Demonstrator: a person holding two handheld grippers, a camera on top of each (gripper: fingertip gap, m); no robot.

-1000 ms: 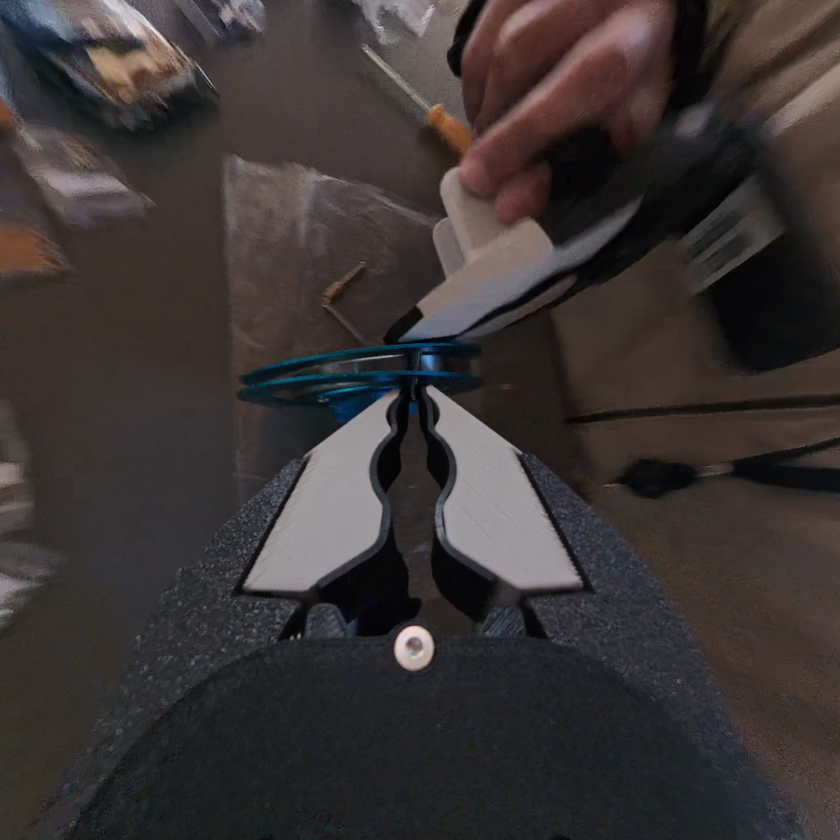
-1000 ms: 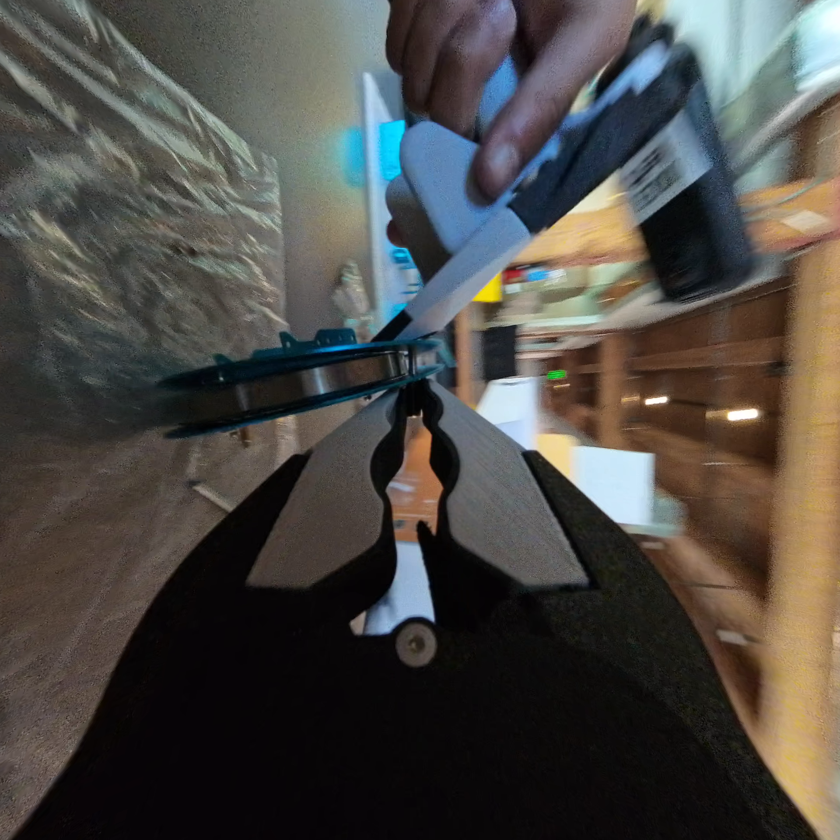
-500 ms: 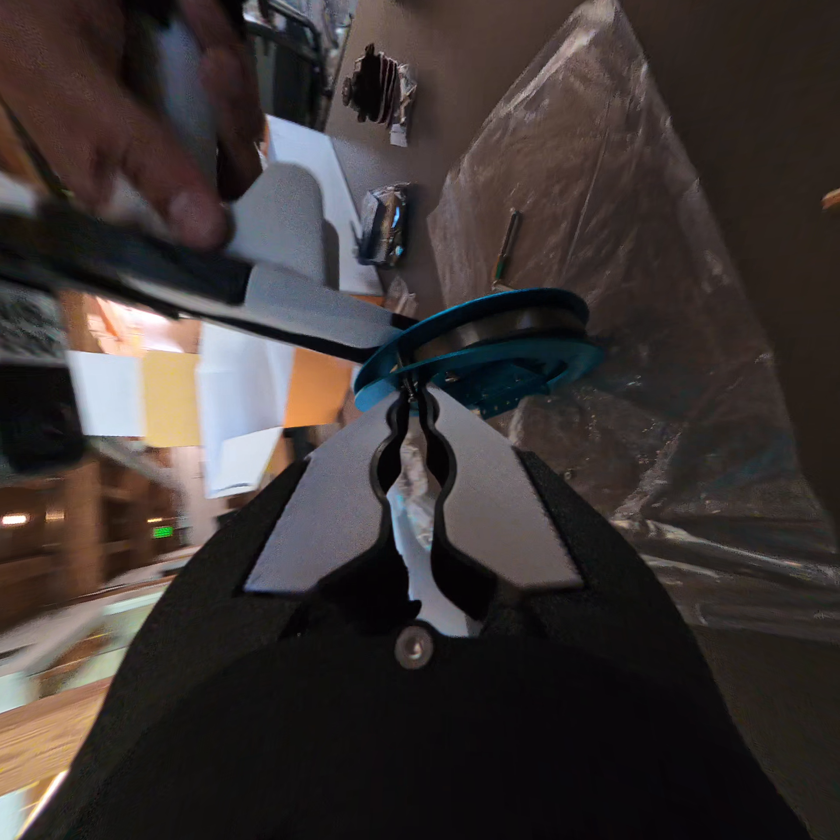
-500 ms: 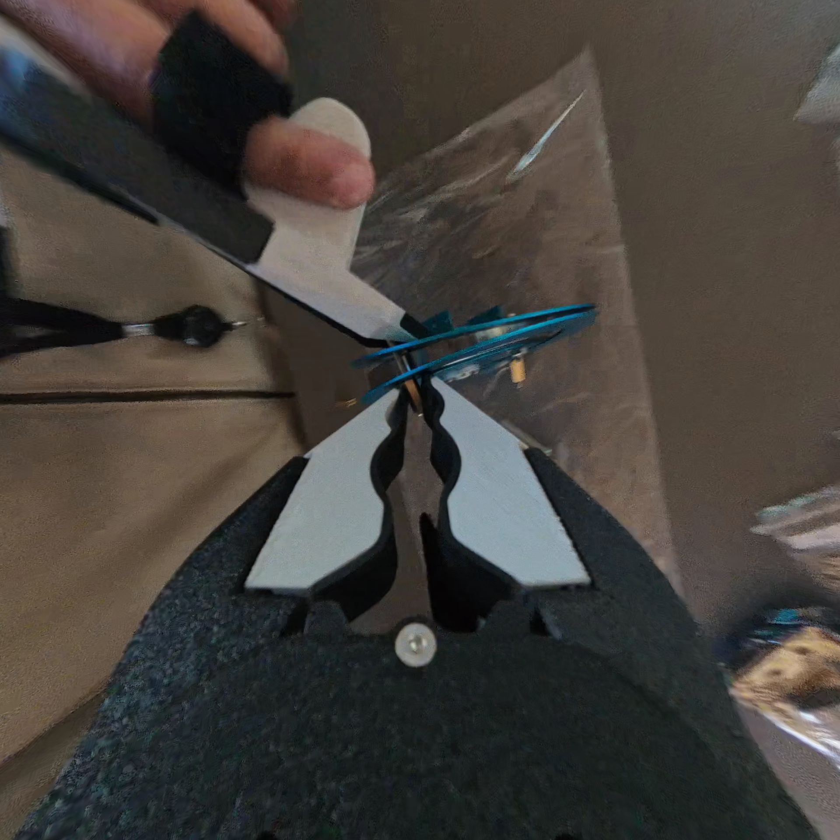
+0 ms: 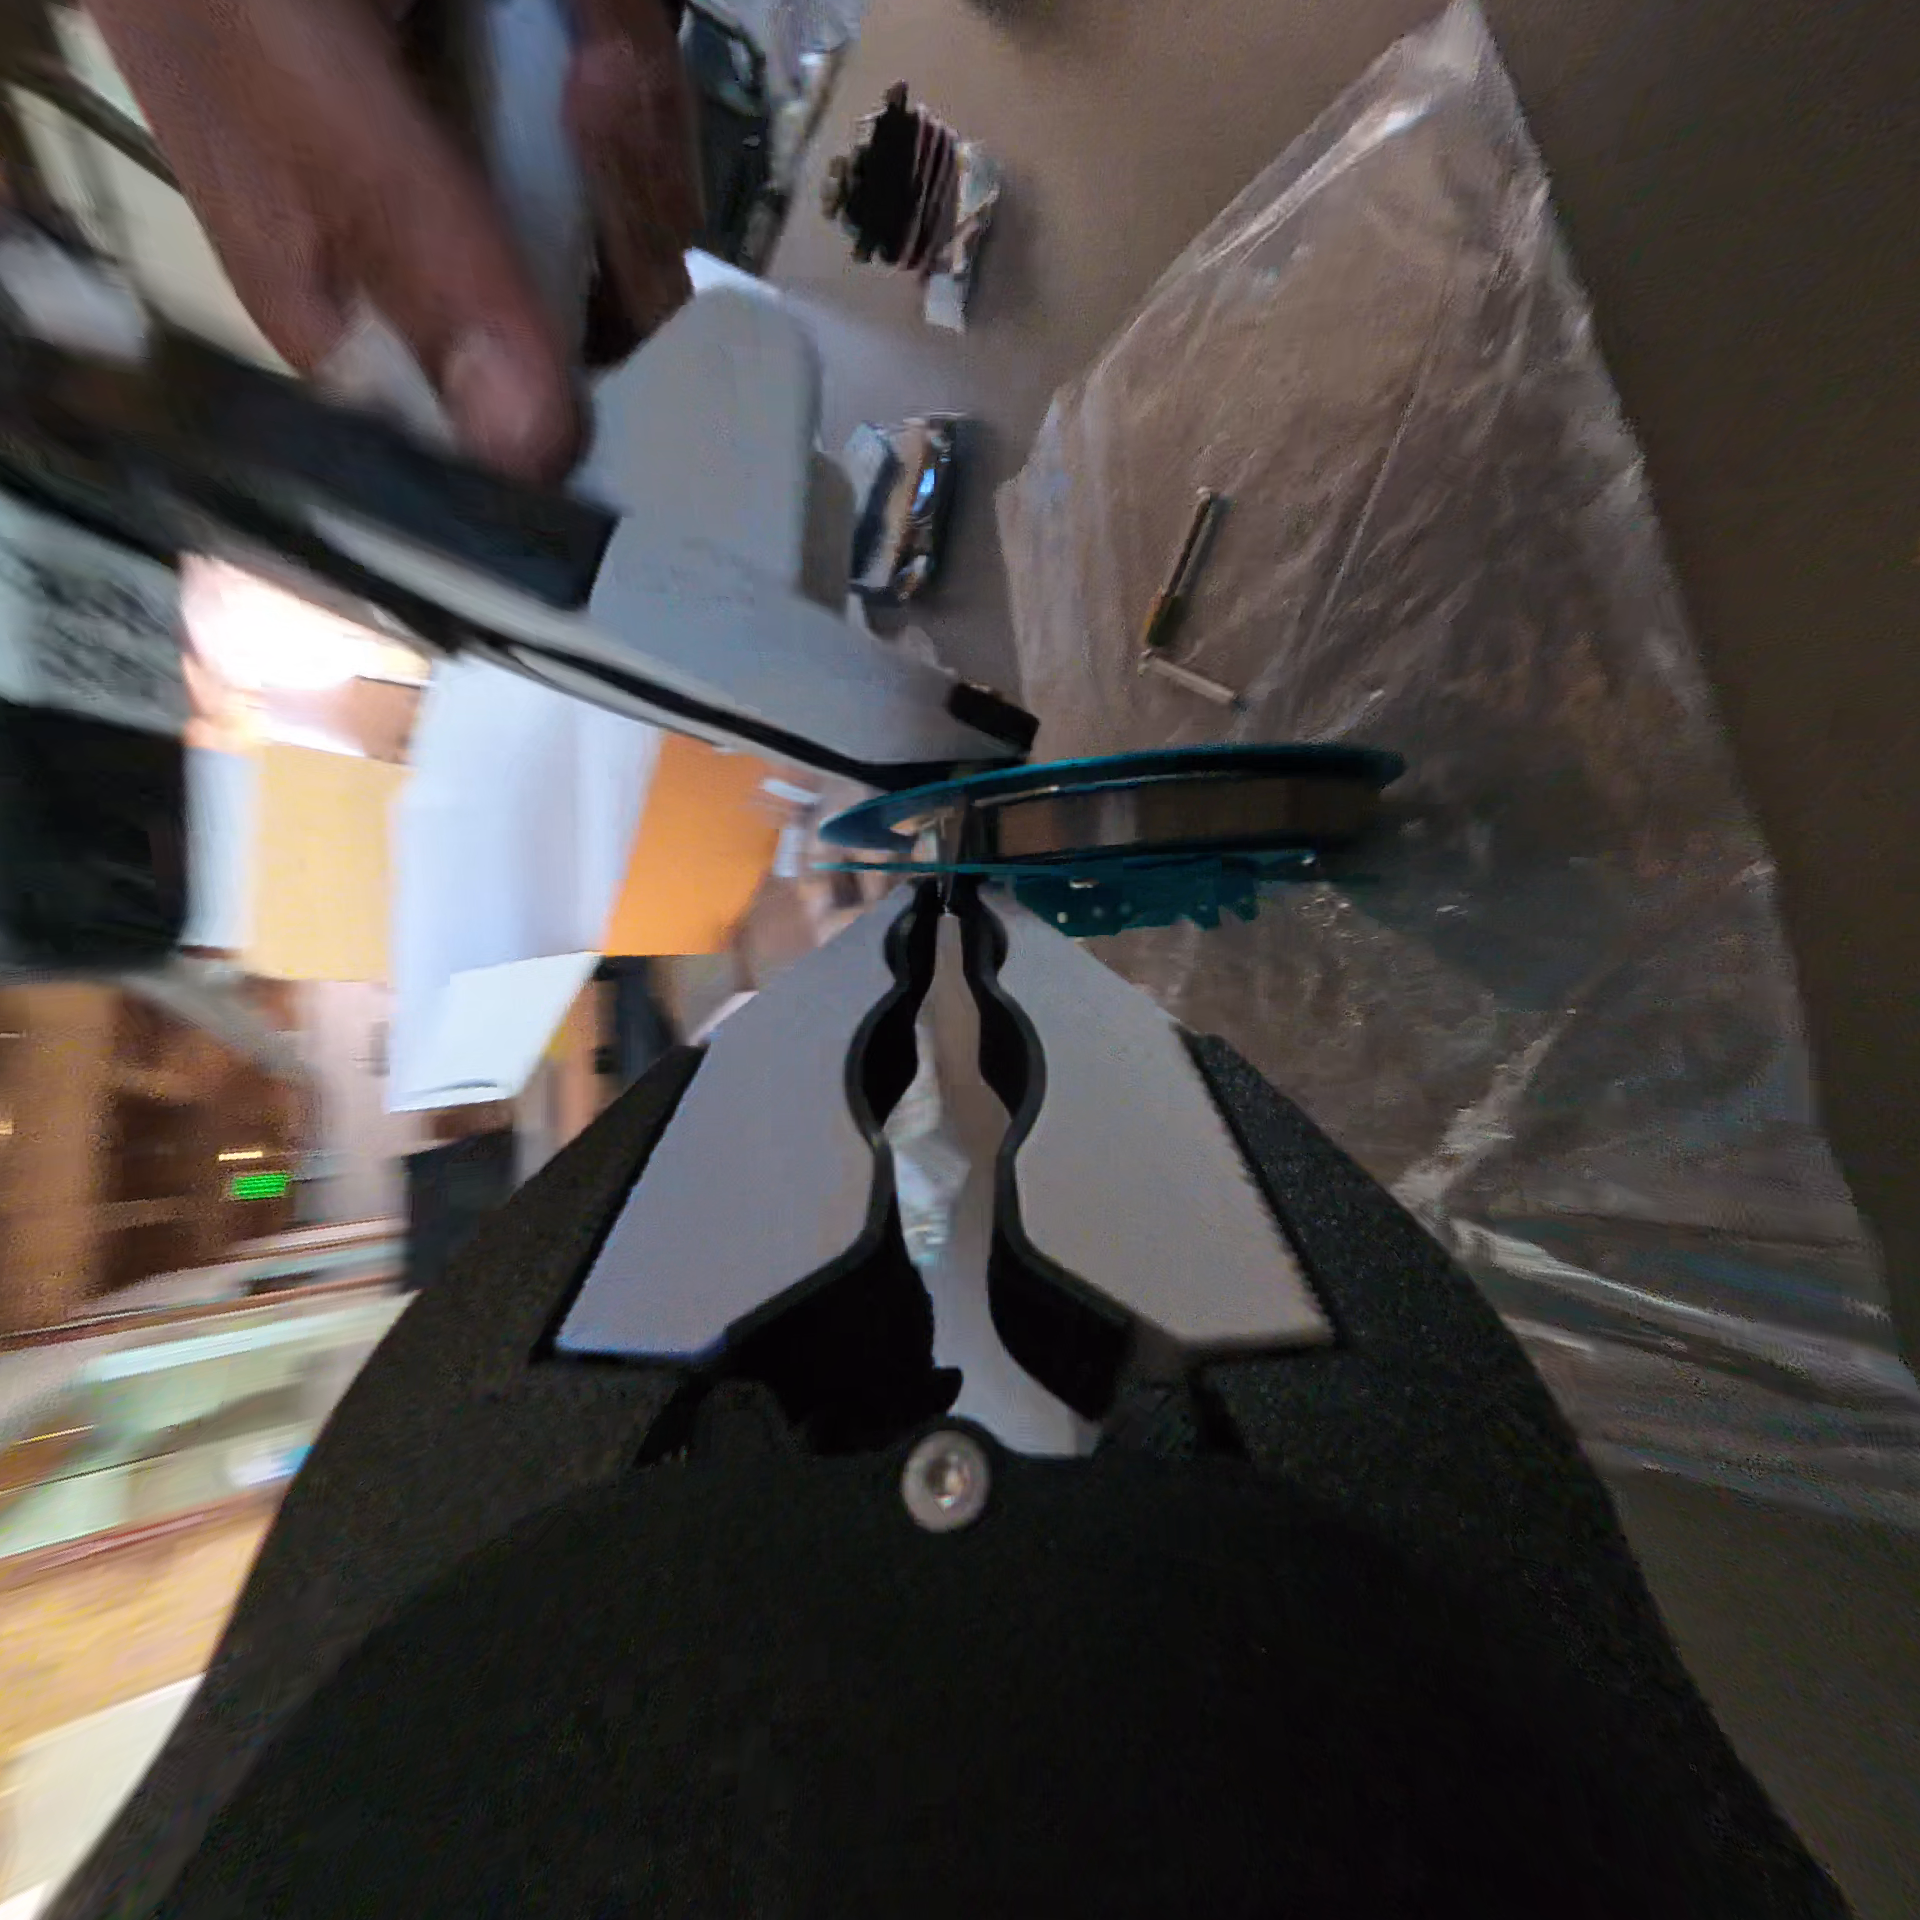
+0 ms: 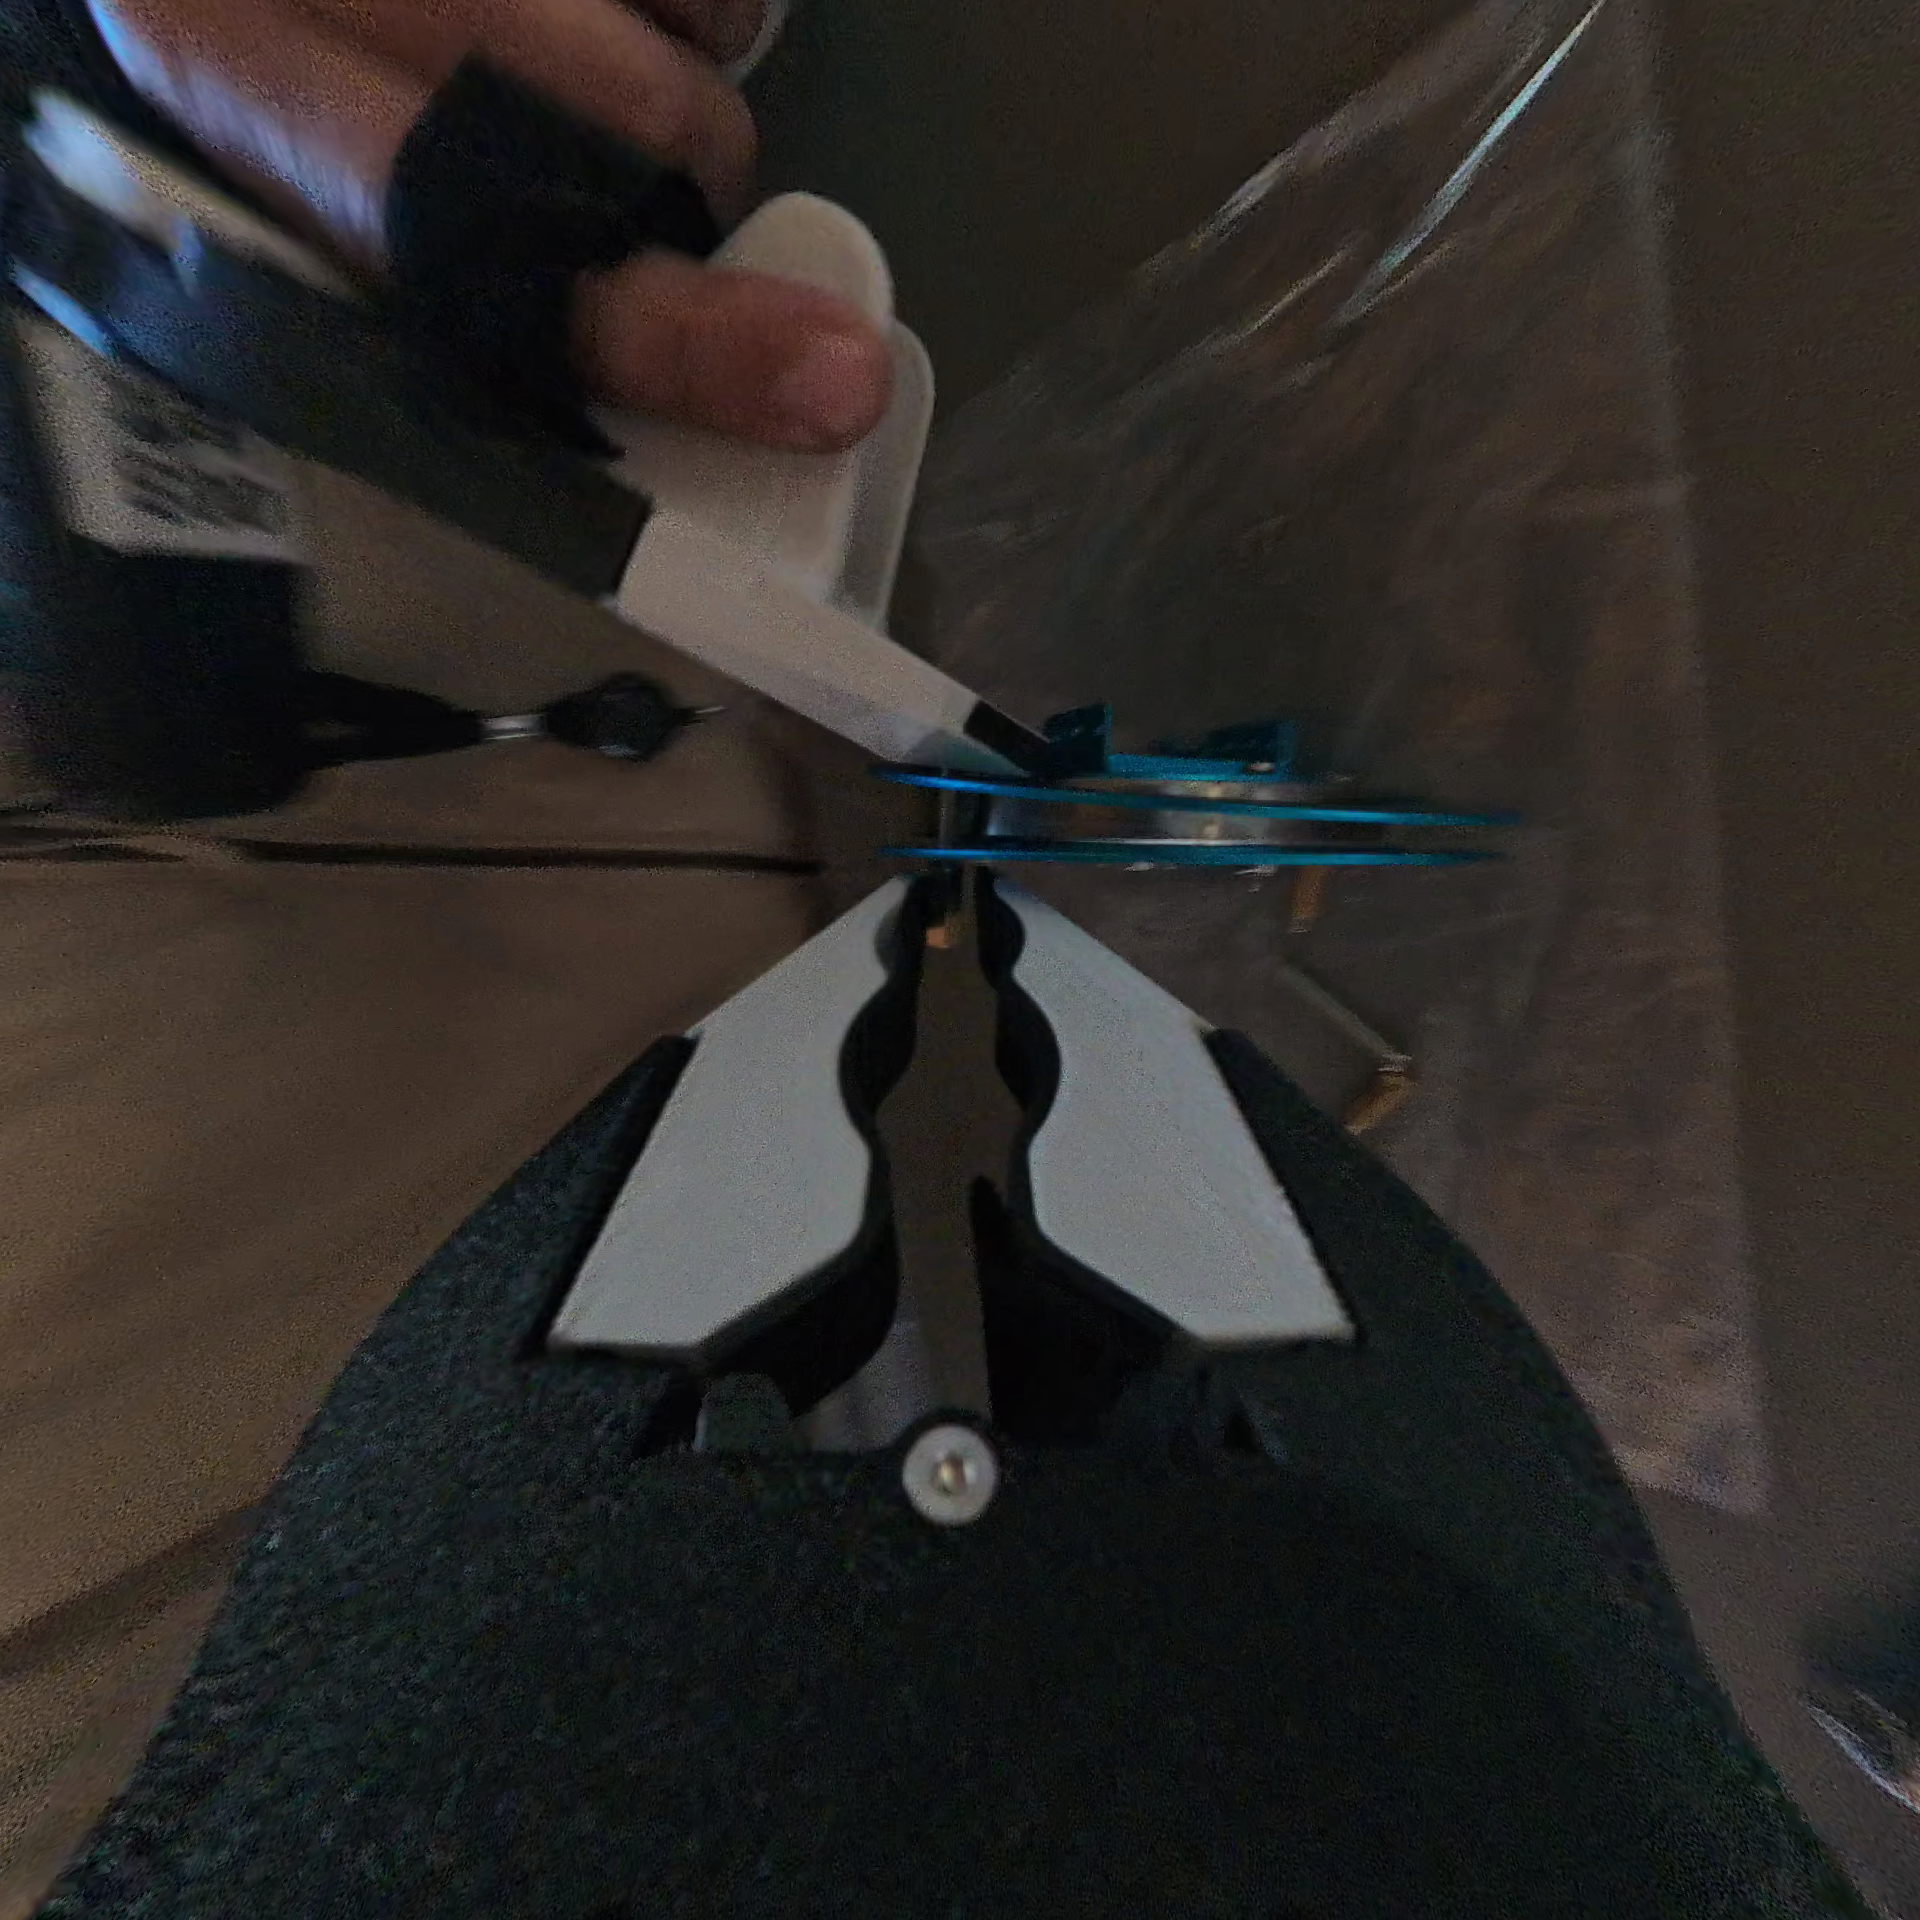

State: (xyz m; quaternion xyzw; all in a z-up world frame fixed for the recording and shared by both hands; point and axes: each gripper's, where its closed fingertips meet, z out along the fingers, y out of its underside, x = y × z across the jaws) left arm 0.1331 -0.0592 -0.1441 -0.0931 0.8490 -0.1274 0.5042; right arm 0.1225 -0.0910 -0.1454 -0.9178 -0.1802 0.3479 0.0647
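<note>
A blue disc assembly (image 5: pixel 1143 808), two thin round blue plates with a silver ring between them, is held in the air edge-on. My left gripper (image 5: pixel 943 902) is shut on its near rim. My right gripper (image 5: pixel 992 719) comes in from the upper left and grips the same rim from above. In the right wrist view my right gripper (image 6: pixel 951 896) is shut on the rim of the assembly (image 6: pixel 1195 821), with a small brass post between the tips. There the left gripper (image 6: pixel 1003 732) reaches in from the upper left.
A clear plastic bag (image 5: pixel 1403 468) lies on the brown table behind, with a loose metal pin (image 5: pixel 1179 571) on it. Foil packets (image 5: pixel 904 520) lie farther off. A hand (image 5: pixel 343 208) holds the other gripper. A beige garment (image 6: pixel 364 1039) with a black cord toggle (image 6: pixel 613 717) is at left. Both grippers' tips are close together, under 4 cm apart. The right tips stand about 20 cm off the beige garment (image 6: pixel 364 1039).
Both grippers have swung the disc assembly round together, so each background has changed. Since half a second ago it has tilted to lie edge-on. Both grips stay shut.
</note>
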